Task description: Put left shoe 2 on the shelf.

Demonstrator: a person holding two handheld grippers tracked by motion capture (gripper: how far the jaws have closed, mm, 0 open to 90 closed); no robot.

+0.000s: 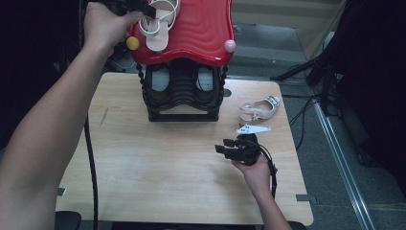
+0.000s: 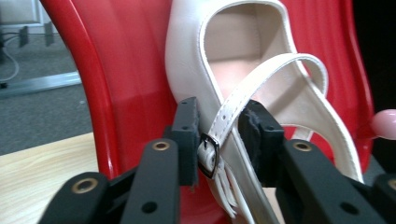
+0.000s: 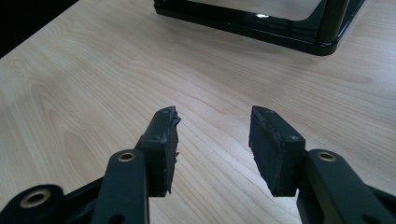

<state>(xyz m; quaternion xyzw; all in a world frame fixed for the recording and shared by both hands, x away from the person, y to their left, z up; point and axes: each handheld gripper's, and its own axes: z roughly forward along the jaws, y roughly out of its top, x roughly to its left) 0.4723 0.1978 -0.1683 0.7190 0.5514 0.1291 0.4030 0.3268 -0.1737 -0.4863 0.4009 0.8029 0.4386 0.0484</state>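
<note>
Two white sandals: one [image 1: 160, 28] on the red top shelf [image 1: 201, 33], one [image 1: 258, 109] on the table [image 1: 158, 167]. One shoe rack [image 1: 182, 91]. Two knobs, yellow [image 1: 132, 43] and pink [image 1: 230, 46]. Two hand-held grippers, left [image 1: 143, 9] and right [image 1: 227, 146].

Glossy red moulded plastic with shallow ripples on the shoe rack's top shelf [image 2: 121, 79]. Smooth, faintly shiny white leather-look upper on the sandal [image 2: 187, 60] lying there, stitched strap [image 2: 252, 88], small polished metal buckle [image 2: 208, 154]. Matt black, rough-edged rubbery pads [image 3: 164, 140] on the right gripper [image 3: 212, 144]; brass-coloured rivets on matt black arms. Pale wood-grain tabletop [image 3: 93, 74], smooth, low sheen. Glossy black plastic on the rack's lower frame [image 3: 261, 28].
</note>
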